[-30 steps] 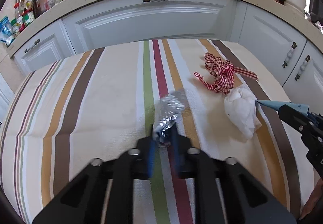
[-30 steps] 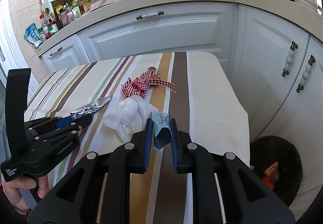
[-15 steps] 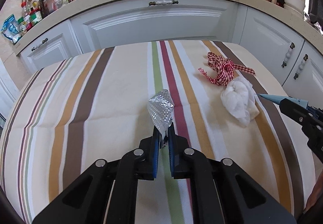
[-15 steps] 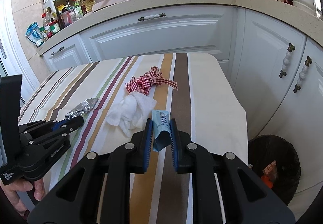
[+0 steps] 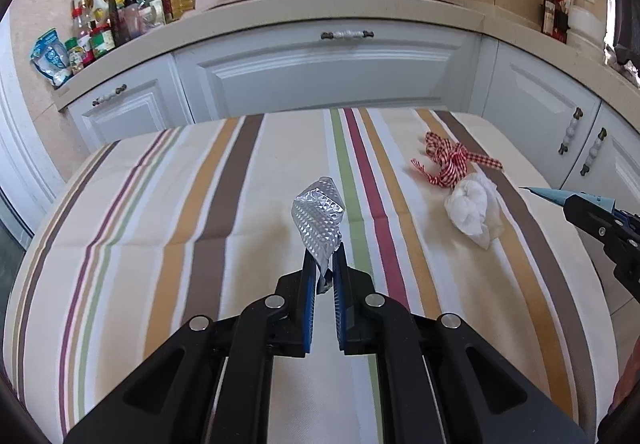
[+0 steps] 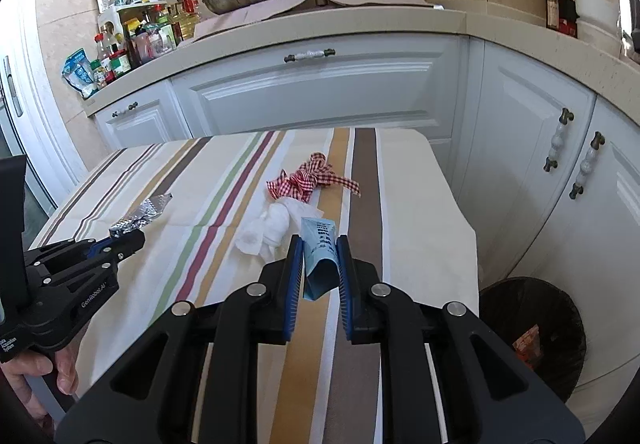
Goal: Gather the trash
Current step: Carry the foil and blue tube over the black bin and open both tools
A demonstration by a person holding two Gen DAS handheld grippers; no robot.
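The tablecloth (image 5: 168,211) is cream with brown, ochre, green and maroon stripes. The foil (image 5: 318,219) is silver, embossed in a diamond grid. The ribbon (image 5: 448,161) is red-and-white gingham, the tissue (image 5: 472,209) white, the tube (image 6: 320,248) pale blue, the bin (image 6: 536,328) black.

"GenRobot.AI" — left gripper (image 6: 134,240)

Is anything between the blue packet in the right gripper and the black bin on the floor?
Nothing visible: the blue paper packet is held above the striped tablecloth, and the black bin stands open past the table's right edge.
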